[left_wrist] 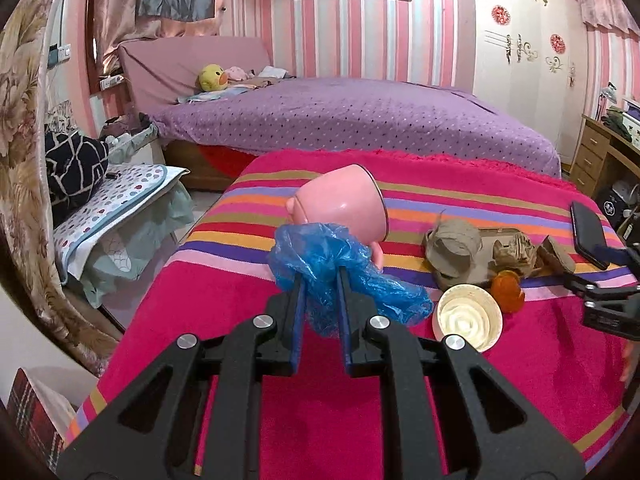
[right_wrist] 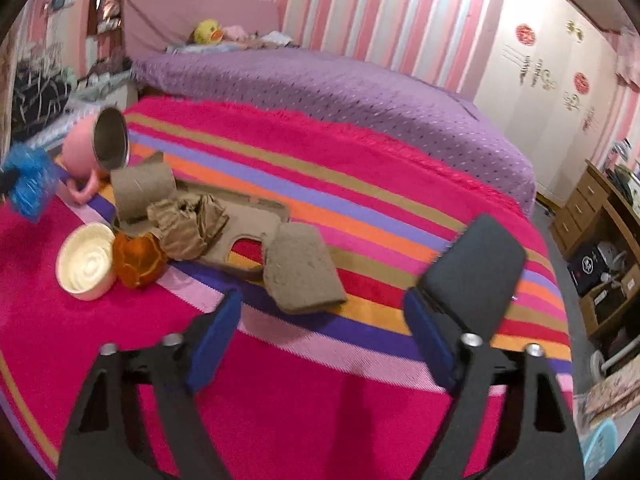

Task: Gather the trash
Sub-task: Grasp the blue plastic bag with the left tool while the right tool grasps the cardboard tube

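Note:
My left gripper [left_wrist: 320,276] is shut on a crumpled blue plastic bag [left_wrist: 344,276], held just above the striped cloth in front of a tipped pink bin [left_wrist: 344,204]. The bag [right_wrist: 28,184] and bin [right_wrist: 96,148] also show at the far left of the right wrist view. My right gripper [right_wrist: 324,312] is open and empty above the cloth. Ahead of it lie brown cardboard scraps [right_wrist: 208,216], a flat cardboard piece [right_wrist: 300,268], an orange wrapper [right_wrist: 138,260] and a cream round lid [right_wrist: 86,262]. The same pile [left_wrist: 480,252] and lid [left_wrist: 468,316] lie right of my left gripper.
A black phone [right_wrist: 476,264] lies on the cloth by my right finger; it also shows in the left wrist view [left_wrist: 588,232]. The striped pink cloth [left_wrist: 280,400] covers a table. A purple bed [left_wrist: 352,120] stands behind, a wooden desk [right_wrist: 600,208] to the right, a cluttered chair [left_wrist: 120,200] to the left.

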Demonstrator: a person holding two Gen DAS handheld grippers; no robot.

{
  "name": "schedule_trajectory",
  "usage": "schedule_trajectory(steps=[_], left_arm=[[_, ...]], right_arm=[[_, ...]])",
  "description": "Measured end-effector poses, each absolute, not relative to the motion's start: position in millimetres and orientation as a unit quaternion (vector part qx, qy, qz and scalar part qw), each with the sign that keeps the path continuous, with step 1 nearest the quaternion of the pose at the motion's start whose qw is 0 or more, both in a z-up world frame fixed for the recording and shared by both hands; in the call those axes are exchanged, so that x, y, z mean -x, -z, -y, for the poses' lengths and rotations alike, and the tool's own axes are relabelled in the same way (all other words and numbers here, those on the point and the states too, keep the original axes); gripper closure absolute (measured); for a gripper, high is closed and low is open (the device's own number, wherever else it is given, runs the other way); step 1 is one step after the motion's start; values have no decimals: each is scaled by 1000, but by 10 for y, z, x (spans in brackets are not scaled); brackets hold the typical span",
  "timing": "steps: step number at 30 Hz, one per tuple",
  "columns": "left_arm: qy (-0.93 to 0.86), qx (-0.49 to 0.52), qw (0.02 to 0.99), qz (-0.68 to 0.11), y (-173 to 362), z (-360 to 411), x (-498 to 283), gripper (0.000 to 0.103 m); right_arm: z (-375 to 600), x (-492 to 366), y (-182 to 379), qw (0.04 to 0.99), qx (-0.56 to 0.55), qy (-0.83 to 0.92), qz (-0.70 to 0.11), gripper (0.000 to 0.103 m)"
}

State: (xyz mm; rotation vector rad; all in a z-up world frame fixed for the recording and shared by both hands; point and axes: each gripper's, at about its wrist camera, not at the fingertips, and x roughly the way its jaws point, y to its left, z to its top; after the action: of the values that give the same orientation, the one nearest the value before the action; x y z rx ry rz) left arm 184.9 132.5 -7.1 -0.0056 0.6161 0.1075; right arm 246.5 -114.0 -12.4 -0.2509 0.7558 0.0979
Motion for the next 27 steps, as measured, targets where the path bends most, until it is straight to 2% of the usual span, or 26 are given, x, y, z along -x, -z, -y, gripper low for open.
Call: schedule_trajectory(steps=[4,6,14,27], left_arm=[[-60,-6,952,-300,50,-1292,-1849,90],[-63,-10,953,-297,35,-1266,-1838,90],[-68,-23,958,-276,-106,-1143,-1693,90],[-23,-42,968,-245,-358,-546,-1257,90]], right_arm=[[1087,-2614,216,912,128,-60,-386,49],[1065,-2646,232,909,132,-69,-389,63],[1091,-2347,74,923,155,-69,-346,74],[1860,-1348,-556,942,141,-30,-304,79]])
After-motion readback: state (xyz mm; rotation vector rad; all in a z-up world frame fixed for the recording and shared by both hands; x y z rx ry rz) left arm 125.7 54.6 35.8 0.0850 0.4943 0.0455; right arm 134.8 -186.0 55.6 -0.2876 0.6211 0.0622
